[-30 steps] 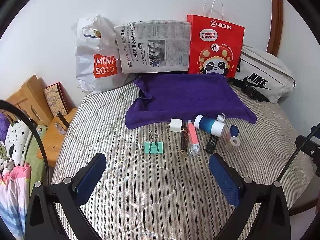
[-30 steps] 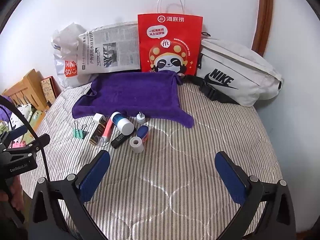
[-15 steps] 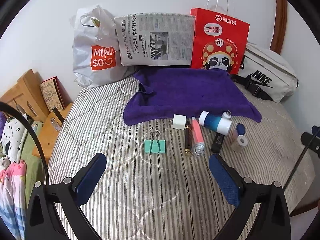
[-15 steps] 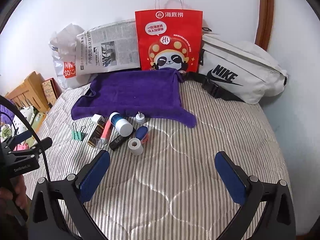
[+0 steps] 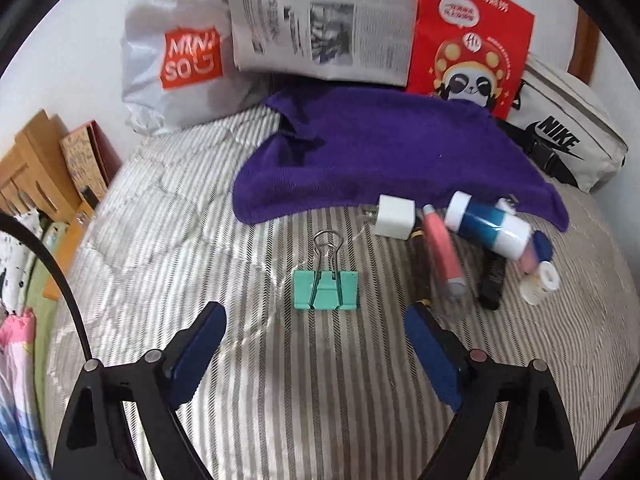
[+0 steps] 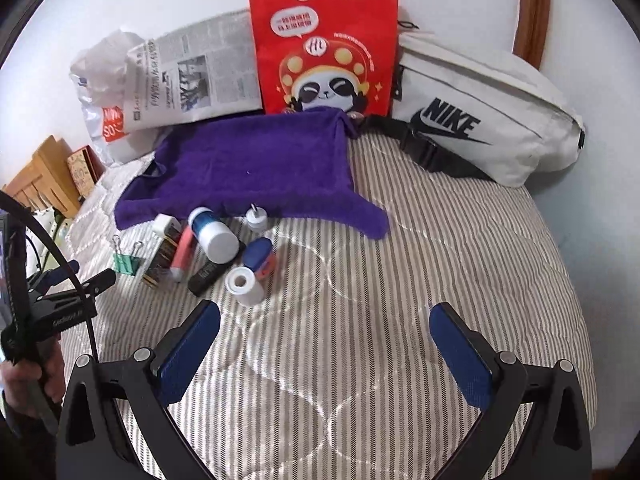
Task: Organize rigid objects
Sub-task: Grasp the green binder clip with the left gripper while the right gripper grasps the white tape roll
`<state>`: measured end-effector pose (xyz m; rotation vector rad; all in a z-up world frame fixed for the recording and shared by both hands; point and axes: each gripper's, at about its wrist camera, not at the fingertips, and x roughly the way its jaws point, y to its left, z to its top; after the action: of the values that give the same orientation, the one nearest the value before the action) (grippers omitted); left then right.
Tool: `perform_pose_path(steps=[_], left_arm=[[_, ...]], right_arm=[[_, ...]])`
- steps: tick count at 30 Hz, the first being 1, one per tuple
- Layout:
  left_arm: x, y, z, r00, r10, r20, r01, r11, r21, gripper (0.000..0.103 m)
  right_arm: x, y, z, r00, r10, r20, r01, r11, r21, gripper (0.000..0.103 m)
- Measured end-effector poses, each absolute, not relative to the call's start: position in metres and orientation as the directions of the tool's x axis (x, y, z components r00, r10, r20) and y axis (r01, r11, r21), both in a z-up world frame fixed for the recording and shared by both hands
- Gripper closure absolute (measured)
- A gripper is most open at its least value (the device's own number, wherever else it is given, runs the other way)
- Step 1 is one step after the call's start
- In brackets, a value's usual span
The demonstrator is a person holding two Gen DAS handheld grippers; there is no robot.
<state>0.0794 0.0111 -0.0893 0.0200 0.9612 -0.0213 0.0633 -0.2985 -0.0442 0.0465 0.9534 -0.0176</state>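
Nothing looks sorted yet — the binder clip (image 5: 325, 290), charger (image 5: 395, 216), tubes and bottle (image 5: 487, 227) all lie in a loose huddle just in front of the purple towel (image 5: 384, 160). Both the left gripper (image 5: 316, 354) and right gripper (image 6: 326, 350) hang spread and empty (the left one lined up on the clip, nearest the towel's left corner) — every item is left to place.

Left gripper (image 5: 314, 334) and right gripper (image 6: 326, 330) both held low with blue-padded fingers (image 5: 198, 342) spread wide and empty, a hand (image 6: 28, 376), probably the left, gripping the handle.
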Motion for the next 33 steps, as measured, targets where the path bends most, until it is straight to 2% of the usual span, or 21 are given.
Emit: perform_pose_path(steps=[7, 8, 10, 17, 19, 25, 29, 31, 33], left_arm=[[0.097, 0.013, -0.11, 0.597, 0.019, -0.802, 0.019, 0.999, 0.037, 0.013], [0.098, 0.013, -0.111, 0.603, 0.019, -0.797, 0.019, 0.999, 0.038, 0.016], [0.1, 0.013, -0.116, 0.6, 0.001, -0.8, 0.031, 0.999, 0.025, 0.028], [0.101, 0.016, -0.12, 0.609, -0.036, -0.792, 0.044, 0.999, -0.012, 0.051], [0.1, 0.015, -0.119, 0.614, -0.038, -0.788, 0.051, 0.999, -0.009, 0.064], [0.1, 0.01, -0.12, 0.616, -0.018, -0.788, 0.053, 0.998, 0.019, 0.064], [0.1, 0.012, -0.12, 0.614, -0.028, -0.789, 0.054, 0.999, 0.006, 0.064], [0.1, 0.013, -0.12, 0.614, -0.032, -0.789, 0.055, 0.999, 0.002, 0.064], [0.1, 0.012, -0.12, 0.614, -0.032, -0.788, 0.055, 0.998, 0.003, 0.064]], right_arm=[[0.074, -0.298, -0.058, 0.552, -0.012, -0.834, 0.033, 0.999, 0.008, 0.0], [0.075, -0.297, -0.059, 0.549, -0.012, -0.836, 0.031, 1.0, 0.006, 0.0], [0.078, -0.295, -0.063, 0.545, -0.019, -0.838, 0.022, 1.0, -0.009, 0.0], [0.086, -0.288, -0.074, 0.562, -0.002, -0.827, -0.012, 1.0, -0.01, 0.001], [0.088, -0.285, -0.076, 0.575, 0.005, -0.818, -0.018, 1.0, -0.007, 0.002], [0.098, -0.277, -0.08, 0.599, 0.056, -0.799, -0.048, 0.998, 0.034, 0.004], [0.101, -0.268, -0.089, 0.597, 0.126, -0.792, -0.087, 0.992, 0.092, 0.01], [0.101, -0.26, -0.098, 0.609, 0.149, -0.779, -0.109, 0.989, 0.104, 0.016], [0.102, -0.253, -0.105, 0.605, 0.159, -0.78, -0.131, 0.986, 0.1, 0.029]])
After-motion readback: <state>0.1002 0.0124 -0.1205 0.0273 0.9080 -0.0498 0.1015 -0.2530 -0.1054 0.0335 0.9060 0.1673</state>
